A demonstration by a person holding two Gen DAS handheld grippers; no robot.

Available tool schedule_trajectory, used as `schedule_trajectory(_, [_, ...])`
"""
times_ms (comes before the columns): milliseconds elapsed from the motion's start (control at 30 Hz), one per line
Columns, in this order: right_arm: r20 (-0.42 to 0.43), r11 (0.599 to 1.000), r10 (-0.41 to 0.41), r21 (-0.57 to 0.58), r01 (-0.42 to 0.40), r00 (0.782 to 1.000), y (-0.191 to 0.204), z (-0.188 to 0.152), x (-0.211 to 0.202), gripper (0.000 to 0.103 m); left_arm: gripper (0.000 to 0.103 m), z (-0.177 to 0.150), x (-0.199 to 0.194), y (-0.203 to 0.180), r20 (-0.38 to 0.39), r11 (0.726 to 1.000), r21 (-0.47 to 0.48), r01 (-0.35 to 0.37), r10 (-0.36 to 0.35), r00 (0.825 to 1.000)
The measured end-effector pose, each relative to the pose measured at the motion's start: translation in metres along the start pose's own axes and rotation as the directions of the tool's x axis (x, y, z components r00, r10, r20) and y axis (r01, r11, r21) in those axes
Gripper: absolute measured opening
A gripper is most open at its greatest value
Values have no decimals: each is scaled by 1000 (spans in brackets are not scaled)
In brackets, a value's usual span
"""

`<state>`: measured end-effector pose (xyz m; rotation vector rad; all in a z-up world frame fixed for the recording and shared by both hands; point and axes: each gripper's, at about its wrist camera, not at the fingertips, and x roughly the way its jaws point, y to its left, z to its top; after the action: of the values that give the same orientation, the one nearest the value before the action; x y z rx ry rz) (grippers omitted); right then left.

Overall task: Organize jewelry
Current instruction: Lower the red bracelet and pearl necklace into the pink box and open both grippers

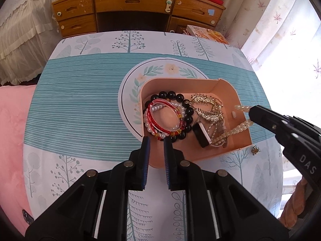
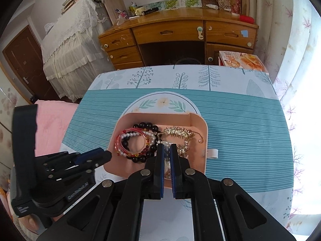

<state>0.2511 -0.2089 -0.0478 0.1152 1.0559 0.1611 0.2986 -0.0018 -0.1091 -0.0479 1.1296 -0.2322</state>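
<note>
A pink box (image 1: 226, 92) on the patterned cloth holds a black bead bracelet (image 1: 172, 95), a red cord bracelet (image 1: 155, 118) with pearls, a gold leaf piece (image 1: 206, 104) and a small black-and-white item (image 1: 201, 135). My right gripper (image 1: 252, 112) is shut on a pale yellow bead strand (image 1: 240, 127), whose loop hangs down into the box's right half. In the right wrist view the strand's beads (image 2: 167, 160) sit between the pads of the right gripper (image 2: 167, 146). My left gripper (image 1: 156, 140) hovers at the box's near left edge, jaws slightly apart and empty; it also shows at the box's left (image 2: 107, 156).
A small gold trinket (image 1: 255, 150) lies on the cloth just outside the box's near right corner. A white tab (image 2: 212, 153) sticks out of the box's right wall. A pink blanket (image 1: 12, 130) lies left, a wooden desk (image 1: 136, 0) behind, curtains (image 1: 280, 40) right.
</note>
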Motion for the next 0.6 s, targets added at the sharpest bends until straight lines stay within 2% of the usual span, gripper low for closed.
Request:
schedule_trajectory(333, [-19,1000,-20,-16,20,1000,4,-5,10,7,11,-7,-11,1,11,1000,-2,0,0,1000])
schedule_trajectory(600, [-16,1000,-10,-28,10,1000,9,-17,-4,7,11,-16,-33,0,29,1000,6,-7,7,1000])
